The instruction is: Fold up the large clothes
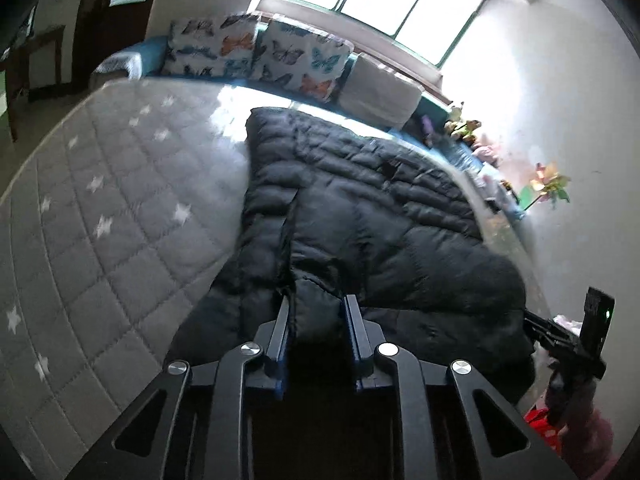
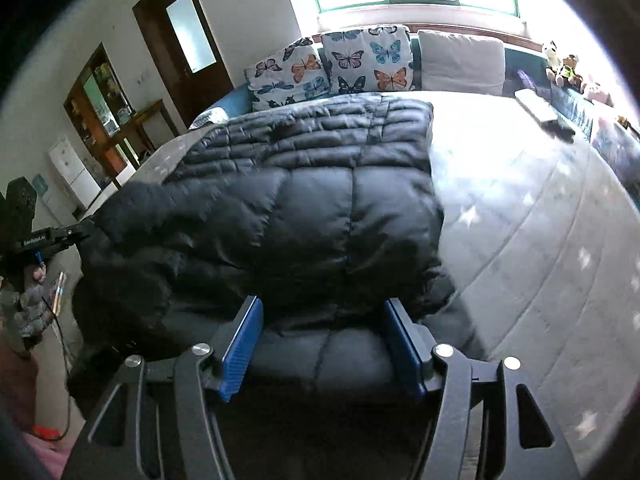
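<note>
A black puffer jacket (image 1: 360, 208) lies spread on the quilted grey bed cover (image 1: 120, 208), partly folded over itself. My left gripper (image 1: 318, 304) is shut on a raised fold at the jacket's near edge, with the fabric pinched between the blue pads. In the right wrist view the jacket (image 2: 312, 184) fills the middle, and my right gripper (image 2: 323, 312) stands open and wide over its near edge. Padded cloth lies between the right fingers, and the left pad's ribbed face (image 2: 240, 344) shows bare. The left gripper (image 2: 80, 234) reaches the jacket's left side.
Butterfly-print pillows (image 2: 332, 64) and a pale cushion (image 2: 462, 62) line the head of the bed under a bright window. Soft toys (image 2: 560, 64) sit along the right ledge. A dark door (image 2: 184, 40) and a wooden shelf (image 2: 104, 100) stand on the left.
</note>
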A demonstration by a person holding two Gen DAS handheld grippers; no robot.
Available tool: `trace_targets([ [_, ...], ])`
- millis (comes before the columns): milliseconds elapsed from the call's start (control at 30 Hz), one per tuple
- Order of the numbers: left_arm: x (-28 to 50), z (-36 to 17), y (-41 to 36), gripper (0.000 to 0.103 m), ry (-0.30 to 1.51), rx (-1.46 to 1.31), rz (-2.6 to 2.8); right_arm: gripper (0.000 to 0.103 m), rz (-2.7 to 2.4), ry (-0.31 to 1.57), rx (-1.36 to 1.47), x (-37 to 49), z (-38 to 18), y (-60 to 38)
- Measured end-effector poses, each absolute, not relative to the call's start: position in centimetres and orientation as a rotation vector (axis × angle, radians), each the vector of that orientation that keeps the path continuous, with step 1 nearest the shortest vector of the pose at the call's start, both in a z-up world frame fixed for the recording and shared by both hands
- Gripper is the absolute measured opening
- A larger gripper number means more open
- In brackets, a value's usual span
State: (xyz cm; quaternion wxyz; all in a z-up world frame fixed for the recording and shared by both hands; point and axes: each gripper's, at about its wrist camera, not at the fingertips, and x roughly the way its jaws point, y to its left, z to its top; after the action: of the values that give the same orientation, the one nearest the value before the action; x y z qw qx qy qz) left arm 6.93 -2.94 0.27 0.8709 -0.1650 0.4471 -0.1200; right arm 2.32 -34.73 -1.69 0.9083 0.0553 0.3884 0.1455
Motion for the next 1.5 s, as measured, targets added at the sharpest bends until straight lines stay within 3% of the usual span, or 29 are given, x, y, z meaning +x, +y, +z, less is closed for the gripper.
trace_targets([
  [100,6.8,-0.8,-2.4,0.023,0.953,-0.373,-0.242,0.069,0.3,0.777,0.113,2.0,-2.2,-34.7],
  [400,6.5,0.4,-1.3,0.026,0.94,-0.387,-0.233,0.069,0.267,0.692,0.056,2.9,3.3,-35.4],
  [567,5.7,1.4,-0.2,0.031,0.94,-0.415,-0.216,0.07,0.292,0.777,0.052,6.5,1.5,-34.6],
  [733,4.8,2.9,1.6,0.032,0.936,-0.432,-0.146,0.08,0.27,0.794,0.004,6.7,-0.4,-32.8],
  [967,7.0,6.6,-3.6,0.034,0.883,-0.389,-0.34,0.079,0.29,0.773,-0.013,6.6,1.6,-31.7],
  [1133,11.0,4.0,-7.8,0.035,0.956,-0.3,-0.423,0.081,0.29,0.797,0.011,7.3,0.5,-30.9],
  [1500,10.9,-1.2,-7.6,0.035,0.963,-0.211,-0.356,0.087,0.281,0.837,-0.029,7.4,-1.0,-30.0],
])
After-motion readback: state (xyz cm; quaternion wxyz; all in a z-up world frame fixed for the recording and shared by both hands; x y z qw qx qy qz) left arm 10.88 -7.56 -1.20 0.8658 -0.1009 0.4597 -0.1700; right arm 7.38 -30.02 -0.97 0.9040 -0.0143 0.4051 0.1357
